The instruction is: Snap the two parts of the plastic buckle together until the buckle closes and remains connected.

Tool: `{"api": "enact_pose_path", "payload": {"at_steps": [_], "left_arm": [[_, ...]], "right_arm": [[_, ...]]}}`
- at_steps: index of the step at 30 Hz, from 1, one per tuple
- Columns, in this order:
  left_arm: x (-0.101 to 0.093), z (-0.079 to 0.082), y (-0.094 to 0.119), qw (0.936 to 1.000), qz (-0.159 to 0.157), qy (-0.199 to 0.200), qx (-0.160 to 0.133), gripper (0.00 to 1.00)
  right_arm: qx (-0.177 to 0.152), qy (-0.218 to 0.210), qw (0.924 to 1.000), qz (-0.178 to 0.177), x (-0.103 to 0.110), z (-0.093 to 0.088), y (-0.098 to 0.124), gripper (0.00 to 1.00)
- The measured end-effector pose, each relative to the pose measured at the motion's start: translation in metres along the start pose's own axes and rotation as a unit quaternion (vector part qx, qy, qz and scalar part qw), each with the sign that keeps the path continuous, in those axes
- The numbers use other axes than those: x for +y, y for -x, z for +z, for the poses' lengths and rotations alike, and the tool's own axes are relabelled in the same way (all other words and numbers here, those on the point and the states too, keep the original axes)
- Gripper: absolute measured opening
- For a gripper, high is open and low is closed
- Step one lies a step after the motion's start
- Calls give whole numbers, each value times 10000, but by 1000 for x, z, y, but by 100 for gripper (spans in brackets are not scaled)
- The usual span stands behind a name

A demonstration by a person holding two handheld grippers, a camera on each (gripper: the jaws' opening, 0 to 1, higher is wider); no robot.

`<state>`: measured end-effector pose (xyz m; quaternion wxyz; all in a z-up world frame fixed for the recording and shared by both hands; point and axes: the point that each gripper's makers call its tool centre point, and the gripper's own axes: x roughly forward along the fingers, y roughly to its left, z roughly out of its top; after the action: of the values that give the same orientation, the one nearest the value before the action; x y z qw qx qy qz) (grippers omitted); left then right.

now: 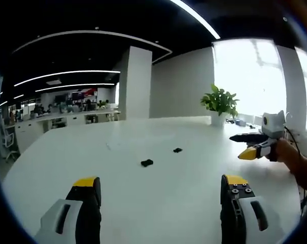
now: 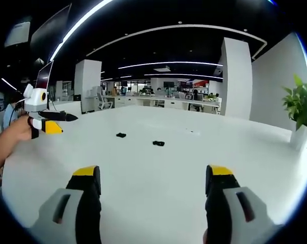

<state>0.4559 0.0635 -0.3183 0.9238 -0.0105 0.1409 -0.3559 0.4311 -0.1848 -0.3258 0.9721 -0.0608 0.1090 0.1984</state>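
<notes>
White tabletop (image 1: 158, 198) spreads out ahead of both my cameras, glossy and pale. On it lie the two black buckle parts, small and apart from each other. In my left gripper view, the nearer buckle part (image 1: 146, 163) sits about mid-table, and the farther buckle part (image 1: 177, 150) lies beyond it, up and to the right. Nothing touches either piece.

My left gripper (image 1: 161, 190) rises from the bottom of its view with its yellow-tipped black jaws spread wide, nothing between them, well short of the buckle pieces. At the right of that same view I see my right gripper (image 1: 249, 145) held above the table by a hand (image 1: 285, 152), its jaws parted with nothing between them.

In my right gripper view, that gripper's own jaws also stand wide apart and empty. The two buckle pieces show further out on the table, side by side with a gap between them. The left gripper comes in from the left edge there, raised over the table, gripped by a hand and forearm.

A potted green plant (image 1: 219, 104) in a white pot stands near the far side of the table by a bright window (image 1: 250, 76). A white pillar (image 1: 137, 84) and office desks (image 1: 61, 119) lie beyond.
</notes>
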Motion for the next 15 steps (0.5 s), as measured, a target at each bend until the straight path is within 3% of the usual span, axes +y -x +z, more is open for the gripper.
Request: {"api": "enact_pose_path", "payload": {"at_steps": [9,12,15], "left_arm": [[4,-4,-4,9999,39,-82,43,100],[-1,0,-5,9998,-162,135,-18,100],[1,1,-8,9999,-111,0,13,100]], "right_arm": [[48,91,9999,74,5,-1,-2,85],[46,95,9999,98,5,0,-3,85],[86,111,9998,109,2,2,-9,86]]}}
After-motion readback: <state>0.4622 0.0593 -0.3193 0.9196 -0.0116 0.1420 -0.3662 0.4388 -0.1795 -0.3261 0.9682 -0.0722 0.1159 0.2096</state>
